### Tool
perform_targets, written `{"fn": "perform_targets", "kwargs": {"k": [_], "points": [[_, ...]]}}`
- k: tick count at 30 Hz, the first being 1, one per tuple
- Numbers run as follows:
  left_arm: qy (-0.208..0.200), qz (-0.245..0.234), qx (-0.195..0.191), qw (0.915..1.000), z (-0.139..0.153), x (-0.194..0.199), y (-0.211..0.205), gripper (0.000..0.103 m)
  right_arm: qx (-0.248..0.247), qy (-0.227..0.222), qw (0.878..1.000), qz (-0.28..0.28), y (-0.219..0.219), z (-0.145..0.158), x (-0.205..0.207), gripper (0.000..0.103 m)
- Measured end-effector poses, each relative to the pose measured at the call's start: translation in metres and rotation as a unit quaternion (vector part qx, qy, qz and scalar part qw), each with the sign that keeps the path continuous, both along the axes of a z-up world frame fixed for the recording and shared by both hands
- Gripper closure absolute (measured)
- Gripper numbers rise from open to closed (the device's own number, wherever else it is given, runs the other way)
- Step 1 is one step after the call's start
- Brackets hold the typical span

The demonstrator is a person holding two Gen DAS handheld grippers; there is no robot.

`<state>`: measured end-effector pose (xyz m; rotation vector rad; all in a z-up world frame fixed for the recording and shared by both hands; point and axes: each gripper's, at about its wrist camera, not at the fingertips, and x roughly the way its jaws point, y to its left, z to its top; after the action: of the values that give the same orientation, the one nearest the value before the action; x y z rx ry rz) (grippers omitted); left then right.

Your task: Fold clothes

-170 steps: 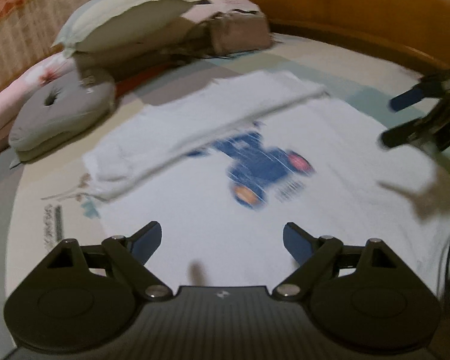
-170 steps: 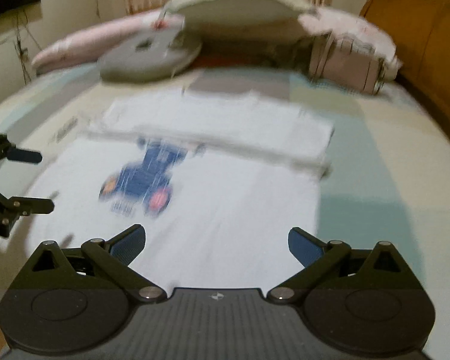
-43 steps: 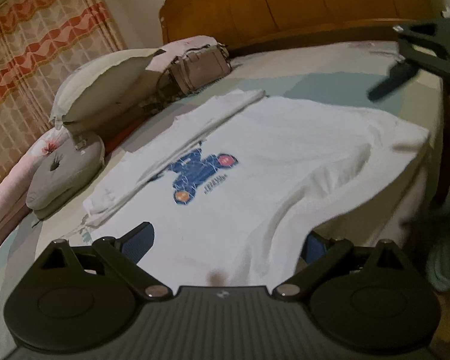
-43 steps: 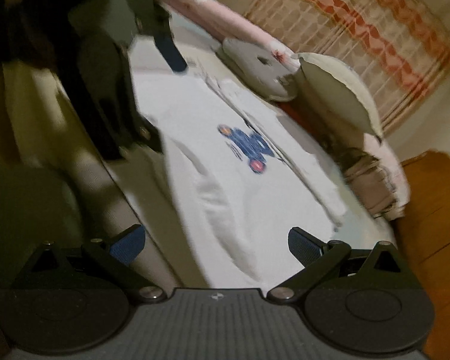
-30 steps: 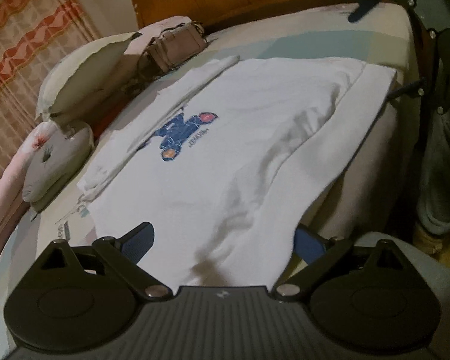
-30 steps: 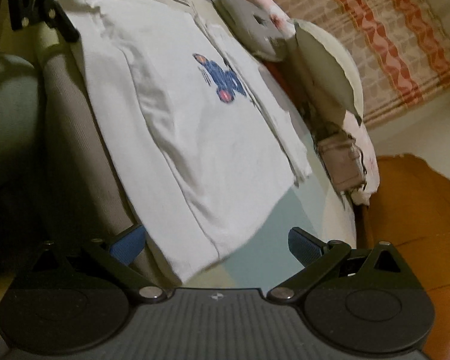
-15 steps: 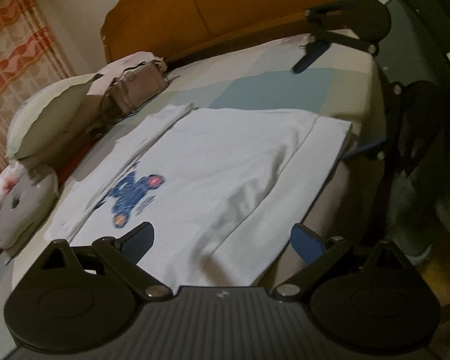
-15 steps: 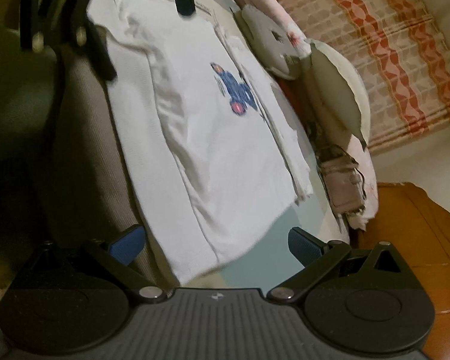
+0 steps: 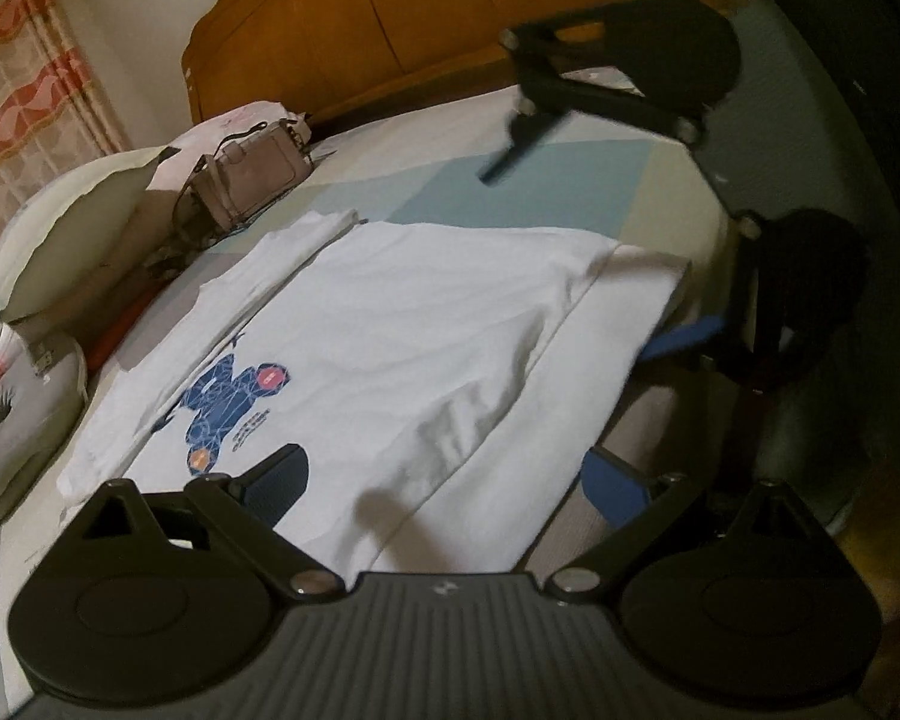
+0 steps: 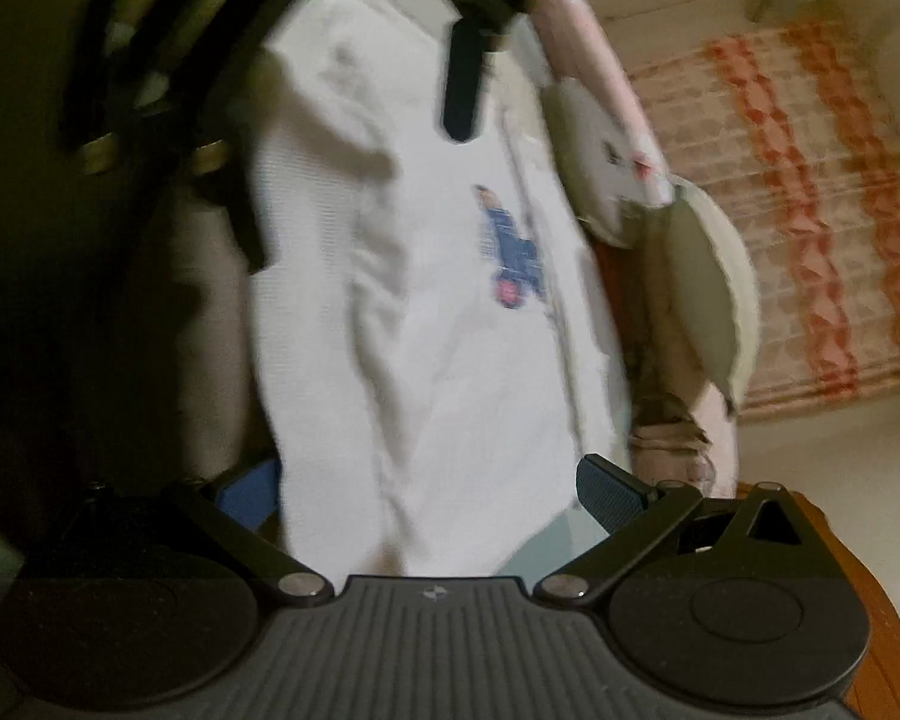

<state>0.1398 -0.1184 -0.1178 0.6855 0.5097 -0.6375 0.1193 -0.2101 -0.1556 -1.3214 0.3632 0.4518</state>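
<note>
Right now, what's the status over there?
Both grippers open, left gripper and right gripper straddling the shirt edge. Shirt partly folded on bed. Nothing in the way.

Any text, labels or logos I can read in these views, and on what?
Small print beside the blue graphic on the white shirt: present, too small and blurred to read.
Small white logo mark on the left gripper body: a symbol, no letters.
Same mark on the right gripper body: no letters.
Nothing else legible.
</note>
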Motion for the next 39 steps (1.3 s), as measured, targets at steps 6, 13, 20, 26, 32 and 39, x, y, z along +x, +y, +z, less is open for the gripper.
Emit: {"fn": "perform_targets", "kwargs": {"k": [6,13,20,26,32,39], "points": [[-0.051,-0.016,0.045,0.9976,-0.015,-0.001,-0.014,0.005,0.042,-0.023,0.998,-0.03,-0.01,0.02,0.008,0.0],[-0.102,0.023,0.056,0.9929,-0.017,0.01,-0.015,0.005,0.071,-0.012,0.996,-0.045,-0.017,0.03,0.01,0.0],[-0.102,0.028,0.012,0.9943,0.005,0.015,-0.016,0.005,0.084,0.004,0.996,-0.02,0.013,0.003,0.008,0.0],[-0.092,0.015,0.025,0.9954,0.001,0.002,-0.008,0.005,0.088,-0.056,0.994,-0.039,0.027,-0.005,0.023,0.0],[-0.113,0.034,0.09,0.989,-0.023,0.0,0.004,0.005,0.119,-0.084,0.988,-0.053,0.02,0.011,0.023,0.0],[-0.163,0.088,0.157,0.9701,-0.034,0.006,0.021,0.005,0.126,-0.077,0.987,-0.062,0.017,0.012,0.026,0.0]]}}
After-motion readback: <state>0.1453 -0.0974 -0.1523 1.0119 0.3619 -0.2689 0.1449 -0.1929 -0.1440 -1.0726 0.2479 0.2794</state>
